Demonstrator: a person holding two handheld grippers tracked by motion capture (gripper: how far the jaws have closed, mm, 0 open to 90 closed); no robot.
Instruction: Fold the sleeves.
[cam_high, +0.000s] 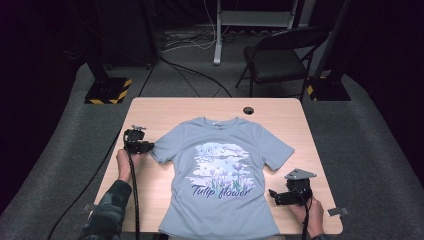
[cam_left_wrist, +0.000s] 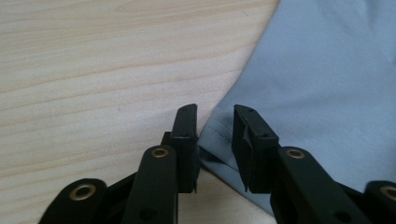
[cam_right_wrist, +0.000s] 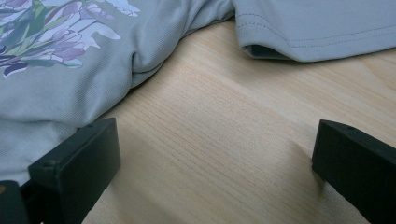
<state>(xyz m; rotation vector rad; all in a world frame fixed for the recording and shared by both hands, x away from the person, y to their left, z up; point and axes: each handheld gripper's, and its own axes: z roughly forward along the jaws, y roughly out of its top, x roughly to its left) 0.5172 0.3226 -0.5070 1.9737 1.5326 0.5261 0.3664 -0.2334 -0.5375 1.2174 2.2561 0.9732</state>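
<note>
Left edge of table (cam_high: 150, 107): left gripper (cam_high: 146, 147) sits at the tip of the T-shirt's (cam_high: 220, 200) left sleeve (cam_high: 162, 150), held by the person's left hand (cam_high: 123, 162), cable trailing back along the forearm. In the left gripper view, the sleeve hem (cam_left_wrist: 217, 133) lies between the two black jaws; jaws narrowed around it with a small gap still visible on each side, pads not yet pressing on the cloth.

Centre: grey-blue T-shirt spread flat, front up, collar away from the person, flower print (cam_high: 222, 172) with "Tulip flower" lettering; bottom hem reaches the near table edge.

Right: right gripper (cam_high: 274, 196) rests on bare wood just beside the shirt's right side, below the right sleeve (cam_high: 277, 150), held by the right hand (cam_high: 310, 212). In the right gripper view, jaws spread wide, released, nothing between them but tabletop; one jaw sits close against the shirt's edge (cam_right_wrist: 56, 107).
</note>
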